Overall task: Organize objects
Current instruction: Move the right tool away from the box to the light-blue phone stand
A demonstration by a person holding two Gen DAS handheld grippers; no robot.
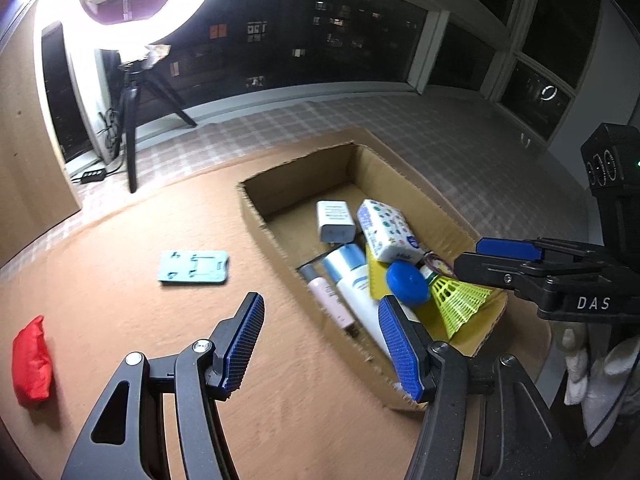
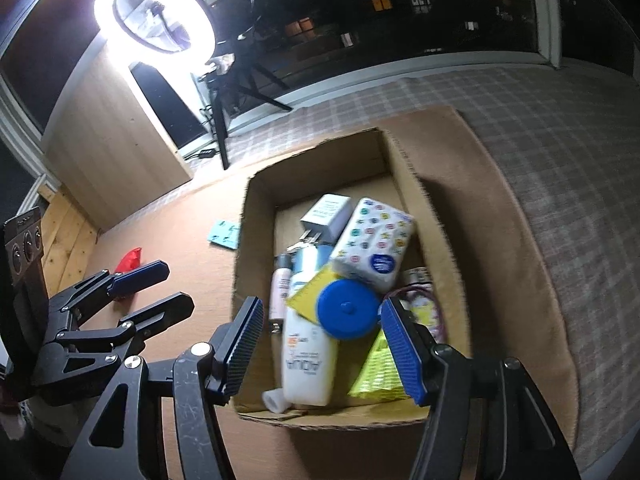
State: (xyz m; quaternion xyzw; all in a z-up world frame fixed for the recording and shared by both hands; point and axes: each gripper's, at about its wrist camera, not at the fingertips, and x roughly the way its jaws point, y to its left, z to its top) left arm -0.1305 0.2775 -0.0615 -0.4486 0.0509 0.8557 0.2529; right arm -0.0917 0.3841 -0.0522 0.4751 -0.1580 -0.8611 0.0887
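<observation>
Both grippers empty, jaws apart: right gripper (image 2: pixel 322 346) above cardboard box (image 1: pixel 256 216), left gripper (image 1: pixel 320 346) beside it. Remaining on desk (image 1: pixel 120 312): teal card (image 1: pixel 194 267), red pouch (image 1: pixel 31 364) (further left). Approach card flat, pinch its edge.

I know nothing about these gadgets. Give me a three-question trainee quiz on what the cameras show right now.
1. True or false: the flat light-blue plastic card lies inside the open brown cardboard box.
2. Which thing sits on top of the pile in the box? A) the round blue plastic case B) the red cloth pouch C) the black tripod
3. Fill in: the left gripper and the right gripper both have their jaws ____, holding nothing.

Key: 1 false, it lies on the wooden tabletop outside the box; 2 A; 3 open.
</observation>
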